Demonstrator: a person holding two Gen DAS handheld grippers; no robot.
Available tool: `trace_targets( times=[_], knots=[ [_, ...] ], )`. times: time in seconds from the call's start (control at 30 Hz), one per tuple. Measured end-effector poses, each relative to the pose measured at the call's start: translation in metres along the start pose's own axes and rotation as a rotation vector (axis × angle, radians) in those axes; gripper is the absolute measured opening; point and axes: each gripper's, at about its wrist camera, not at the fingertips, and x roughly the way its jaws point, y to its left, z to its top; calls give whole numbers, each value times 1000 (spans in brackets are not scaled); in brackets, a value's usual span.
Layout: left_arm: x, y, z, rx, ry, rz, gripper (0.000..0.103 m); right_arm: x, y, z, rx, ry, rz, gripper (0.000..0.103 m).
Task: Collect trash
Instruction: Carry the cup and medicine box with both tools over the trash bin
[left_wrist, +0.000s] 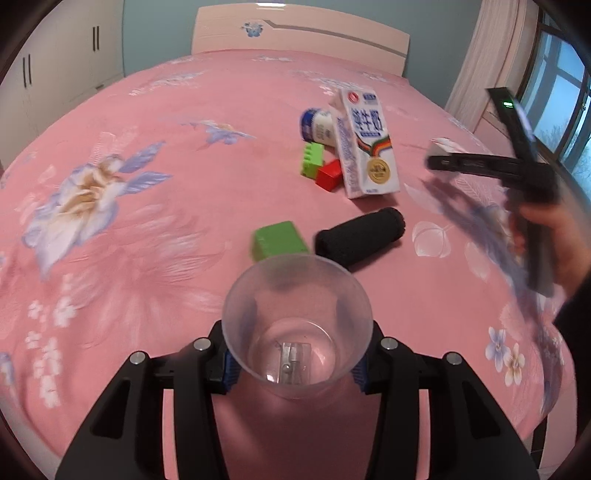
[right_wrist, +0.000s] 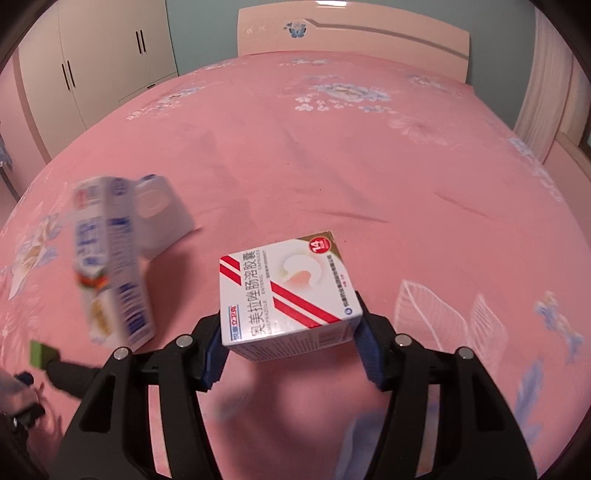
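My left gripper (left_wrist: 295, 373) is shut on a clear plastic cup (left_wrist: 297, 295), its blue pads pressing both sides. A small metal pencil sharpener (left_wrist: 293, 363) shows at the cup's bottom. My right gripper (right_wrist: 291, 347) is shut on a white medicine box (right_wrist: 284, 291) with red stripes. In the left wrist view that gripper (left_wrist: 443, 155) hangs at the right, held by a hand (left_wrist: 546, 229). On the pink bedspread (left_wrist: 166, 110) lie a milk carton (left_wrist: 365, 147), a small white bottle (left_wrist: 317, 125), a black roll (left_wrist: 360, 236), green blocks (left_wrist: 279, 240) and a red block (left_wrist: 328, 175).
The milk carton (right_wrist: 110, 266) looks blurred at the left in the right wrist view. A headboard (left_wrist: 295, 37) closes the far end of the bed. White wardrobes (right_wrist: 103, 55) stand to the left. A curtain (left_wrist: 487, 55) and window (left_wrist: 561, 92) are on the right.
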Motion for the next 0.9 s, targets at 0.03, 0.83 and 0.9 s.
trace_targets(
  times=[0.03, 0.83, 0.9],
  knots=[
    [-6, 3, -1, 0, 0, 1, 48, -15, 4, -3, -2, -9, 2, 60],
    [-287, 16, 38, 166, -387, 53, 49, -352, 147, -66, -113, -271, 3, 60],
    [-300, 18, 35, 171, -396, 60, 48, -370, 158, -73, -122, -290, 19, 60]
  ],
)
